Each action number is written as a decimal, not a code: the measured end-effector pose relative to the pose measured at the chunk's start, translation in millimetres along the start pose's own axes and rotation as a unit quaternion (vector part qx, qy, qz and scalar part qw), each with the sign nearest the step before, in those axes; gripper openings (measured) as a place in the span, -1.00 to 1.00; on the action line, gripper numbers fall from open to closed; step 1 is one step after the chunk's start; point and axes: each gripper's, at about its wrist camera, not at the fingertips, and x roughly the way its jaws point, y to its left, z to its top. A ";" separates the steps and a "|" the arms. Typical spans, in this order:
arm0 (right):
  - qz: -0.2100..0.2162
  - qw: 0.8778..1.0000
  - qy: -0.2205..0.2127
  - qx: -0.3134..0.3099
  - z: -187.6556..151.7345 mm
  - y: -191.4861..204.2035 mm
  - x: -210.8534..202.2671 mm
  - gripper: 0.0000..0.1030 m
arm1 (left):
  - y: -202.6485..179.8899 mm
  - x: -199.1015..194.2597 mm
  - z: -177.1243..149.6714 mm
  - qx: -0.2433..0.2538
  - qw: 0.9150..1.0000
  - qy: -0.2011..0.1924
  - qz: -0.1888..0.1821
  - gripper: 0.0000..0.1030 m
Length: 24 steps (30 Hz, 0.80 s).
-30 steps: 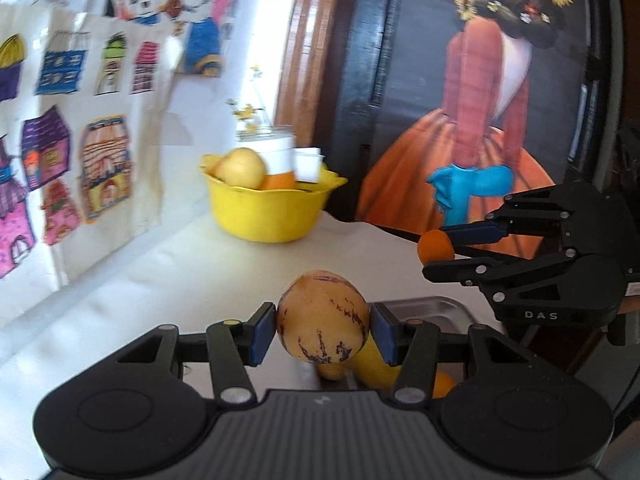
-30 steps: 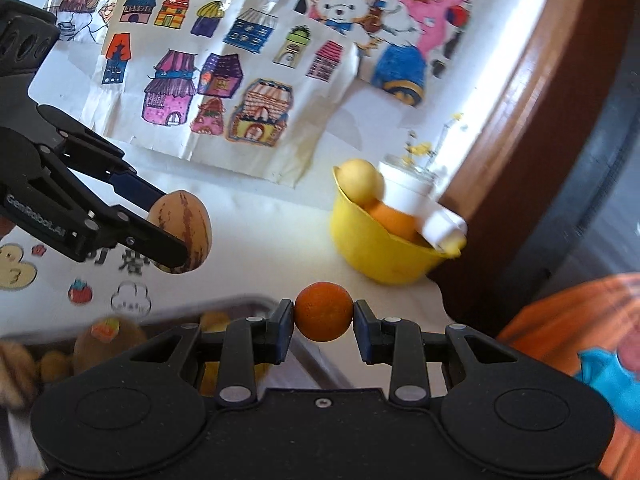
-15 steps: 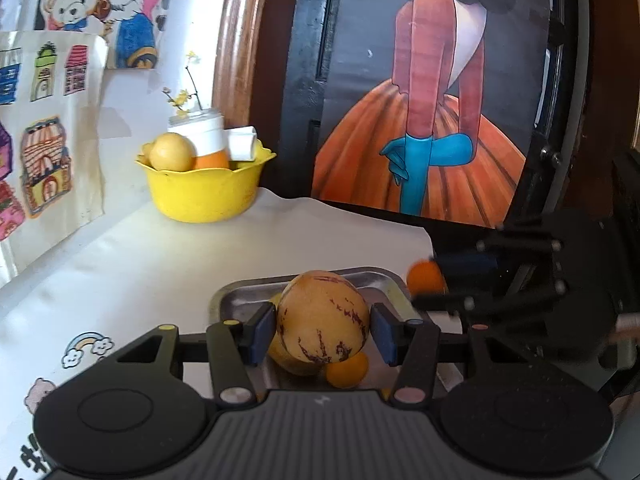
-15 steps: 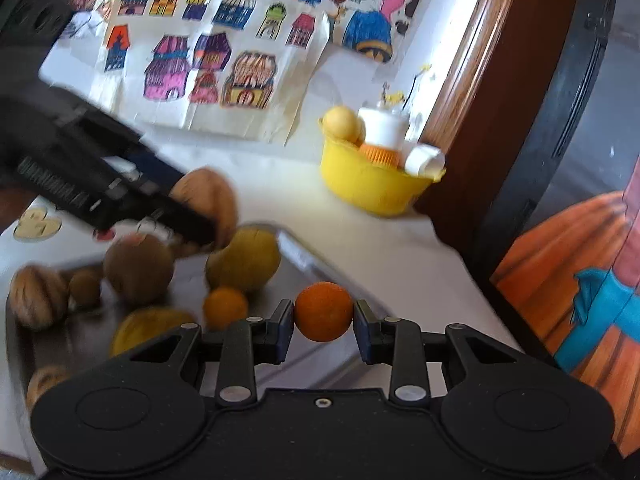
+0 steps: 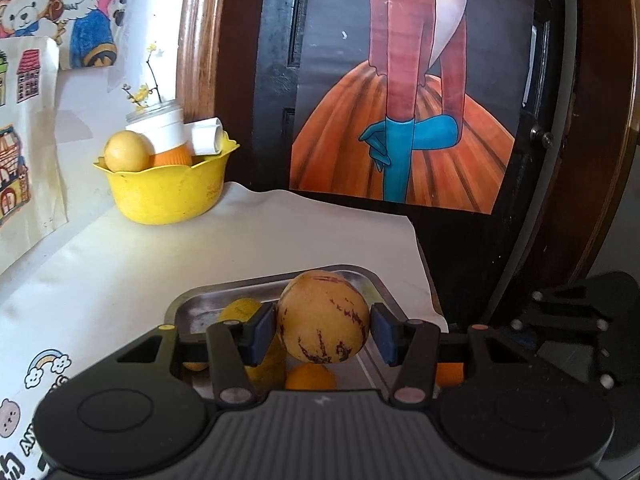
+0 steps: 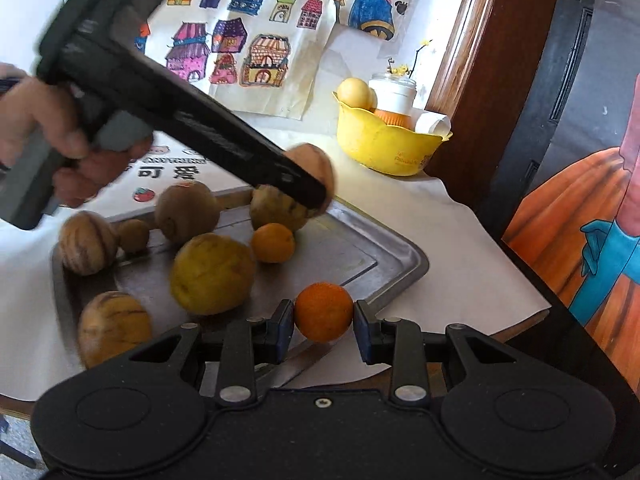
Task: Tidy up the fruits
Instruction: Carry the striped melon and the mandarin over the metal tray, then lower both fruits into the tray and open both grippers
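White-covered table [image 6: 440, 240] beneath drawings; left tool [image 5: 323, 322] grips striped fruit [image 5: 323, 316], right tool [image 6: 323, 318] an orange [image 6: 323, 312]

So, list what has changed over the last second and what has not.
Both hands swung toward the metal tray: a second ago the grippers faced the wall drawings and yellow bowl, now they sit over the tray's fruit. Nothing was picked up or released. The left gripper still clamps the striped melon; the right gripper still clamps the small orange. The bowl has not moved.
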 end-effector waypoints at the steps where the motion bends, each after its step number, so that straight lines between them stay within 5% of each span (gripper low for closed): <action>1: 0.002 1.000 0.000 0.002 -0.4 3.7 -2.3 -0.33 | -1.1 2.3 0.7 0.001 1.000 0.002 -0.001 0.09; 24: -0.042 0.998 0.023 -0.030 -7.5 51.9 -3.7 -0.33 | -12.6 37.2 1.5 -0.005 0.998 0.057 0.003 0.09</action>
